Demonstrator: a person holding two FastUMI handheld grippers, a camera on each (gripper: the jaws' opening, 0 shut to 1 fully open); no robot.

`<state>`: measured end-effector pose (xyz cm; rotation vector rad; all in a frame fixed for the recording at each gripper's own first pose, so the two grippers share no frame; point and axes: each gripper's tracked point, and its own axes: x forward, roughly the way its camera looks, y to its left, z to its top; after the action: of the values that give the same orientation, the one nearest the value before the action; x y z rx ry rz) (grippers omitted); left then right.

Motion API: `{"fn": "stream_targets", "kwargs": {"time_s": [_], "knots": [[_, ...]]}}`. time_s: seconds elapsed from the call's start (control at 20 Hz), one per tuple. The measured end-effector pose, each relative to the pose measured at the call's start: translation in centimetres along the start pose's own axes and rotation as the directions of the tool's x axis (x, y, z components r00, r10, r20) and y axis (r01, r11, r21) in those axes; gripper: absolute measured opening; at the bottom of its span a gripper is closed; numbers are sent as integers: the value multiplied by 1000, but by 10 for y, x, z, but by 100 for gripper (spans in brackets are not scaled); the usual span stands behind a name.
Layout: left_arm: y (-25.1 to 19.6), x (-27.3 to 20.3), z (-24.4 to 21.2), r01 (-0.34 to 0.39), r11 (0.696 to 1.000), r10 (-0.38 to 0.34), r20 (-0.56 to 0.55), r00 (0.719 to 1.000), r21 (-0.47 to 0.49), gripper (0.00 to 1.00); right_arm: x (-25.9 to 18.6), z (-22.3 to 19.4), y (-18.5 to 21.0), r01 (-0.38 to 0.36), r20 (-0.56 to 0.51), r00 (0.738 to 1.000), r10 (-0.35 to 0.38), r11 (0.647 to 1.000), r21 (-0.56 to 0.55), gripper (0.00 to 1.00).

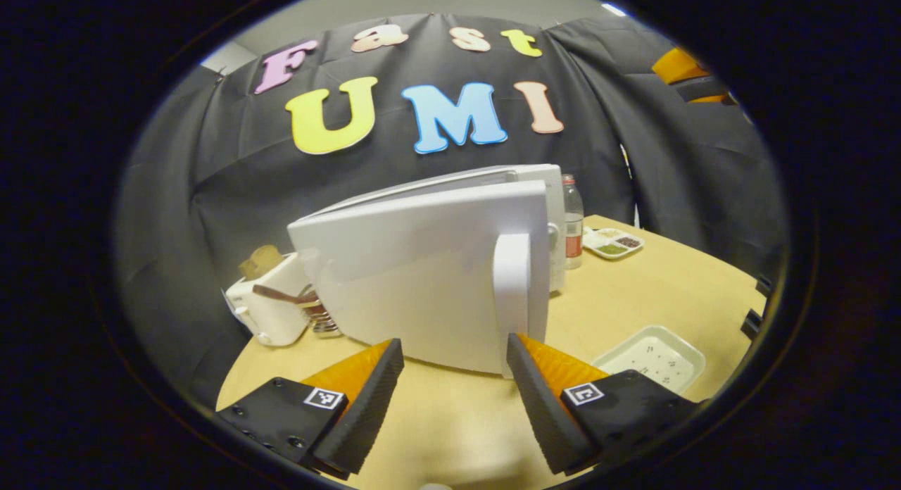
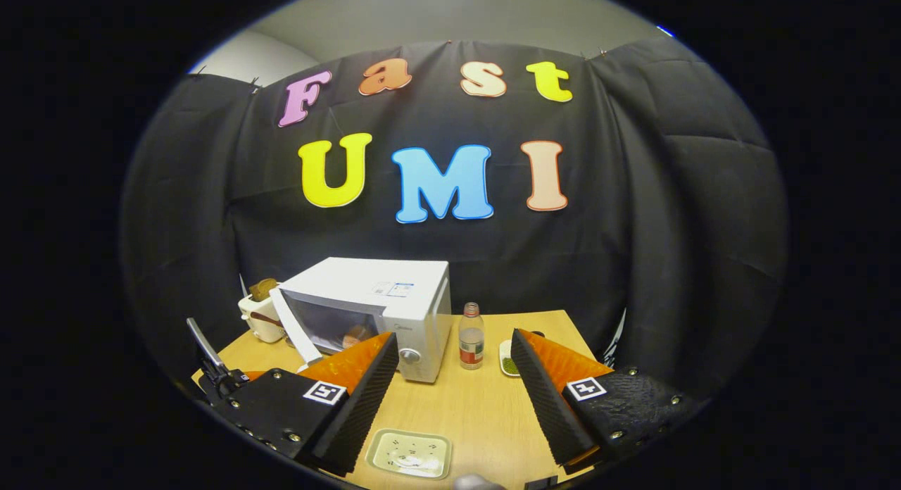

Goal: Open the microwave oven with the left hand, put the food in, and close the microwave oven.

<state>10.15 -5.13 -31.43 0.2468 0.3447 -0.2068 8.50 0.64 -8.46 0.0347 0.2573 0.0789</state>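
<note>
The white microwave (image 2: 394, 300) stands at the back left of the wooden table with its door (image 2: 295, 331) swung partly open. An orange-brown piece of food (image 2: 356, 335) shows inside the cavity. In the left gripper view the door's outer face (image 1: 415, 286) is close in front, with its upright handle (image 1: 512, 286) just beyond my right fingertip. My left gripper (image 1: 454, 349) is open, and the handle is not between its fingers. My right gripper (image 2: 454, 346) hangs open and holds nothing, back from the microwave and above the table's front.
A pale tray (image 2: 410, 453) lies near the front edge, also the tray (image 1: 651, 356) right of the door. A bottle (image 2: 471, 346) and a sectioned dish (image 1: 612, 242) stand right of the microwave. A white toaster (image 1: 271, 310) sits to its left.
</note>
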Motion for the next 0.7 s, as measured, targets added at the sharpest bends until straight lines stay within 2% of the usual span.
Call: {"fn": "stream_targets", "kwargs": {"time_s": [0.05,0.1,0.15,0.35,0.4,0.5,0.6,0.7], "knots": [[-7,13,9,2,1000,-2,12,1000,13,94,4,0,-10,11,-3,1000,-11,1000,6,93],[-11,25,14,-1,1000,1,11,1000,15,97,6,-2,-19,20,-7,1000,-20,1000,14,98],[-14,36,18,-4,1000,4,6,1000,14,100,8,-2,-28,28,-9,1000,-28,999,23,98],[-15,72,36,-20,1000,20,29,999,-2,98,11,1,-58,73,-7,997,-73,997,32,98],[-17,80,38,-18,1000,18,24,1000,0,100,12,0,-63,82,-11,997,-82,996,33,98],[-22,95,46,-8,1000,8,38,999,13,98,13,-2,-71,94,-20,995,-94,995,41,98],[-18,107,54,-31,999,28,56,998,44,100,14,-4,-77,105,-31,994,-104,993,47,98],[-20,122,58,-25,1000,24,51,998,14,98,13,-4,-82,112,-40,993,-110,992,54,98]]}}
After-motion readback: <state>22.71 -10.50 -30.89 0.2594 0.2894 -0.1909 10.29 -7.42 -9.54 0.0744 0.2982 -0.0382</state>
